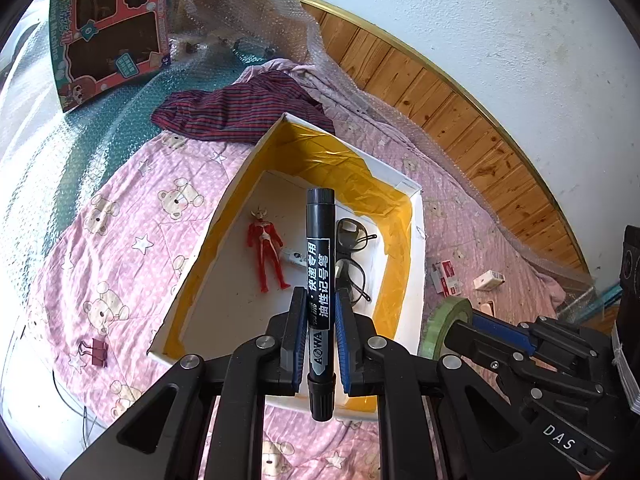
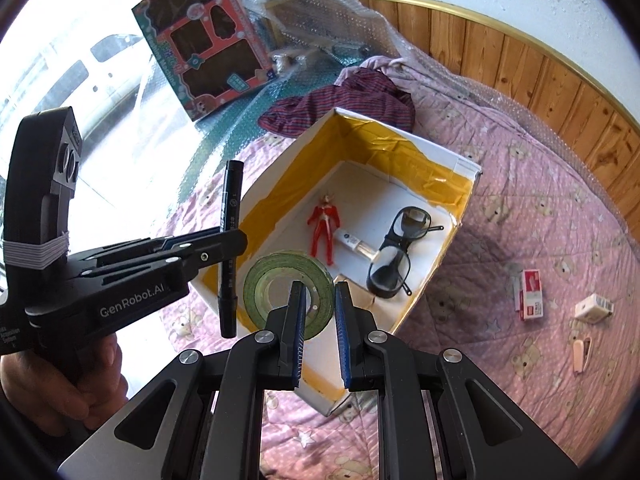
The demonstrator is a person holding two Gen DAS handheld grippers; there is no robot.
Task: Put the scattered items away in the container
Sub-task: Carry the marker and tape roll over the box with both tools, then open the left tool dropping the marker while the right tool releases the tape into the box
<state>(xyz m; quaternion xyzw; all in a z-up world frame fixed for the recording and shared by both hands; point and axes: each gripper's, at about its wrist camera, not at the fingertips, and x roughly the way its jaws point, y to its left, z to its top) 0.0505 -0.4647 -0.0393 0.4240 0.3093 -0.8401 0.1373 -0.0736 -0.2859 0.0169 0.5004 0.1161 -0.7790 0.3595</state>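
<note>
Left gripper (image 1: 320, 300) clamped on black cylindrical marker pen (image 1: 319, 264) mid-barrel, long axis running along the fingers, one end sticking out well past the tips, held above the white cardboard box with yellow-taped inner walls (image 1: 404, 240). Right gripper (image 2: 320, 296) pinches the rim of a green tape roll (image 2: 280, 276), roll on edge, over the box's near wall. In box: red plastic hero figure (image 2: 326, 226), black-framed glasses (image 2: 394, 260). Box sits on pink bear-print bedspread (image 2: 520, 240).
</note>
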